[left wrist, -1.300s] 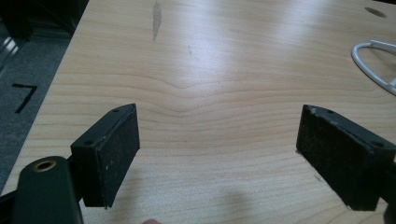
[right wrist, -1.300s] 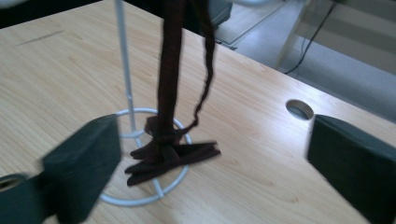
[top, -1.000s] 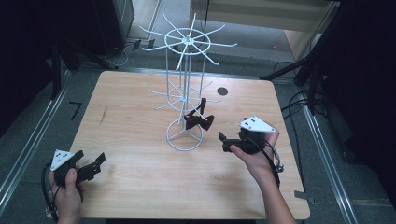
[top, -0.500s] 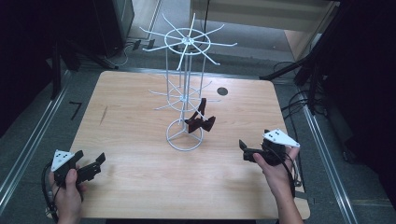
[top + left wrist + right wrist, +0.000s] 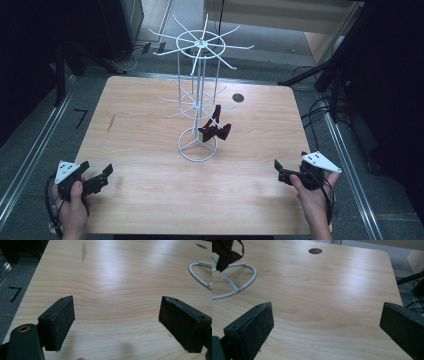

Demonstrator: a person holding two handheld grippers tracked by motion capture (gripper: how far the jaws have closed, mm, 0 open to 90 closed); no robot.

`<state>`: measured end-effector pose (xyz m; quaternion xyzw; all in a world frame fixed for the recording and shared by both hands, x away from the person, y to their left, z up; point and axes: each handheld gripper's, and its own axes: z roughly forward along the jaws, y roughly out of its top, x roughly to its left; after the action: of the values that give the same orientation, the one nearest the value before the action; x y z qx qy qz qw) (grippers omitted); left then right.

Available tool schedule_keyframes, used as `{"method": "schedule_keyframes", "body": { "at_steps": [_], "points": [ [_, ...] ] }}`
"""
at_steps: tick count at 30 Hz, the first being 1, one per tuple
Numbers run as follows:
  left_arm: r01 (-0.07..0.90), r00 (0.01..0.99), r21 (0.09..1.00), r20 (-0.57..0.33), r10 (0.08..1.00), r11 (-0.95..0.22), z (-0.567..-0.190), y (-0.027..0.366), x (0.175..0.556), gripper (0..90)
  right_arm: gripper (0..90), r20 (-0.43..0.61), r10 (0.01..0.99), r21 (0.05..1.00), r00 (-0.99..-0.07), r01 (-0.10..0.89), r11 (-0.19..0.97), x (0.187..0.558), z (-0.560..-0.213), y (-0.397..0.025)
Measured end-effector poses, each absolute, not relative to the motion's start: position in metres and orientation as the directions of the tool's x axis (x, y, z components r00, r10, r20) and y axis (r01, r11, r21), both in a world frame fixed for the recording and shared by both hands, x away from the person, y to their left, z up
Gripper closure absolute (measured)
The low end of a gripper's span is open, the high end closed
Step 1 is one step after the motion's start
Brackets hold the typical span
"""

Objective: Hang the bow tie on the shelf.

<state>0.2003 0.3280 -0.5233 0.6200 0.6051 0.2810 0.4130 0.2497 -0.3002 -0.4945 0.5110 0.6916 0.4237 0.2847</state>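
Bow [image 5: 215, 130], dark red, is hanging on a low arm of the white rack [image 5: 198, 107], just above the rack's ring base, its long axis tilting up and away. Both tools, left [image 5: 101, 176] and right [image 5: 281, 170], are sitting released and empty near the surface's [image 5: 150, 200] front corners, well apart from the rack. The hanging step looks complete; nothing obvious is calling for a next move.

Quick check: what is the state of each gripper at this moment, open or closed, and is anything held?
Left gripper: open, holding nothing, above the bare wooden table.
Right gripper: open, holding nothing.
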Motion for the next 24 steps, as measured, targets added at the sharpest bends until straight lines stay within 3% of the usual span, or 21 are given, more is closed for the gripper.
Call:
{"method": "schedule_keyframes", "body": {
  "at_steps": [24],
  "points": [
    [0.518, 0.110, 0.852, -0.154, 0.982, 0.075, -0.523, 0.328, 0.200, 14.2, 0.0, 0.065, 0.982, 0.862, -0.179, 0.505, 0.035, 0.212, -0.533, -0.362]
  ]
}}
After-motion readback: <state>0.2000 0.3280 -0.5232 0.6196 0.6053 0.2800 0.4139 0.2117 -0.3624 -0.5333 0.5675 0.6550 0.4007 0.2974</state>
